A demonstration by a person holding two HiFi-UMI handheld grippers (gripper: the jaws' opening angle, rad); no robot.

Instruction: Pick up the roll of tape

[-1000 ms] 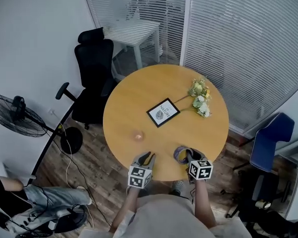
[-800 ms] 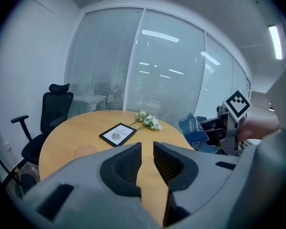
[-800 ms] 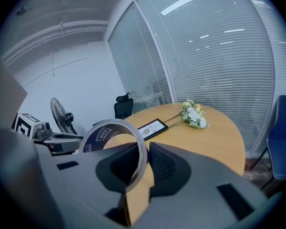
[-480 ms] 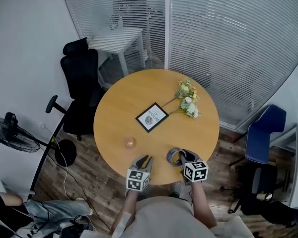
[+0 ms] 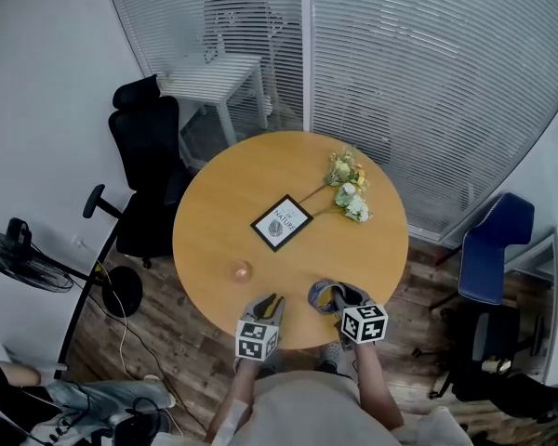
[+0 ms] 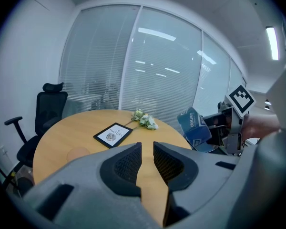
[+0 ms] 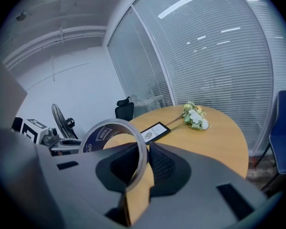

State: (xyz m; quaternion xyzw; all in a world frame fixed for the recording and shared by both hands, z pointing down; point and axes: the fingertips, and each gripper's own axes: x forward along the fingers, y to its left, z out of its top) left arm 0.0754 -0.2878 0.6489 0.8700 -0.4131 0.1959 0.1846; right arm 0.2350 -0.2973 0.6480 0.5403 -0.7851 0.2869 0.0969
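Left gripper (image 6: 147, 146): jaws a narrow slit apart, nothing between them, over the near edge of the round table (image 5: 214, 230). Just to its right the roll of tape (image 7: 94, 137) stands on edge, its ring wall clamped between the right gripper (image 7: 144, 147) pads. Probably light, rigid, smooth-faced; grip across the wall

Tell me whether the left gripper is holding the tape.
No, the left gripper has only bare table between its jaws; the tape sits in the right gripper.
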